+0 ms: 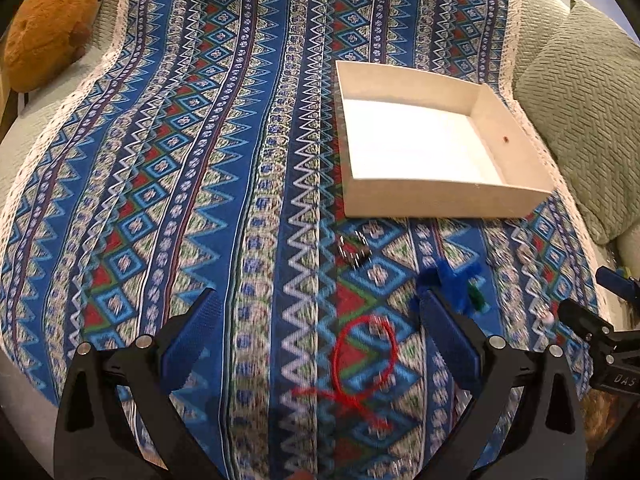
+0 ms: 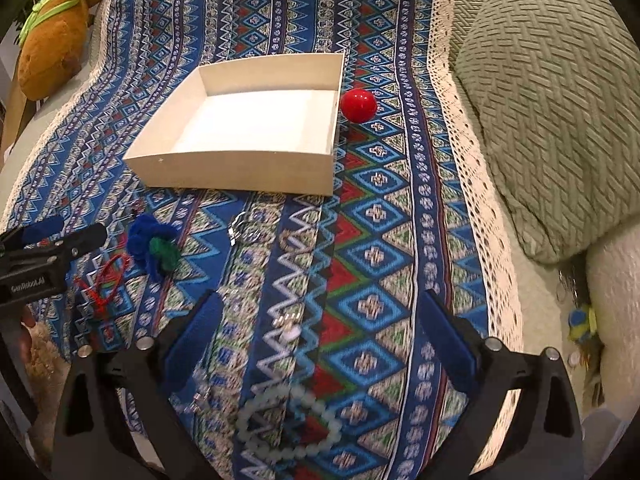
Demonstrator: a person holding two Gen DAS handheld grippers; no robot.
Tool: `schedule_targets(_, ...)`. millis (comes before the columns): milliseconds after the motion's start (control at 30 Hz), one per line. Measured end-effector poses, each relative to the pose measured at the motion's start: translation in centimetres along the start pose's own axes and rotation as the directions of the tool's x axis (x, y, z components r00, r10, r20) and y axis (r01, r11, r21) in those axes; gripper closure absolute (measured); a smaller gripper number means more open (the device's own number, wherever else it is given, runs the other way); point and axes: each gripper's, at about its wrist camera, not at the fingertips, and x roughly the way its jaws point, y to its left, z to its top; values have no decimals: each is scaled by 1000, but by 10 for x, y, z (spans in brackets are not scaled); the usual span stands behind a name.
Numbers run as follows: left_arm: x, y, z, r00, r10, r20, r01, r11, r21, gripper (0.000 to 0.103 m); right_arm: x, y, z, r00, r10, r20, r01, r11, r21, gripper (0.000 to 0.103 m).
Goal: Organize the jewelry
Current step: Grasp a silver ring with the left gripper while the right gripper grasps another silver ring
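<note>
Pale beads (image 2: 289,424) in a ring lay between the wide-open, empty right gripper (image 2: 320,330); only that view showed them and a red ball (image 2: 358,105) touching the box's far right corner. Red cord (image 1: 362,364) looped between the open, empty left gripper (image 1: 320,320). Ahead sat a shallow cream box (image 1: 440,196) on the woven zigzag cloth (image 1: 200,160), with a blue fuzzy ornament (image 1: 456,280) between.

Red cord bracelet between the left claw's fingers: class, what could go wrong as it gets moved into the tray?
1. The red cord bracelet is thin and lies flat on the patterned blanket; the open left claw may pinch cloth or miss it.
2. The blue fuzzy piece touches one finger and might get dragged.
3. The tray sits on soft bedding, so a bump could shift it.
</note>
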Motion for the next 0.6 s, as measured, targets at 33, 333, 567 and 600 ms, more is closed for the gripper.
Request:
schedule_targets(33,6,0,4,1000,1,-3,-1,1000,6,5,5,-2,4,1000,-4,-4,4,1000,-5,7)
schedule_targets(333,51,3,22,998,-5,-62,5,1000,-6,8,41,-6,20,998,-8,-69,5,999,-49,17)
schedule_targets(567,64,2,30,999,4,-53,-4,1000,-3,17,51,-5,26,996,-15,-84,8,997,-76,25)
schedule_targets(600,66,4,33,999,3,-51,-4,1000,-7,18,52,-4,27,996,-16,-83,9,997,-81,26)
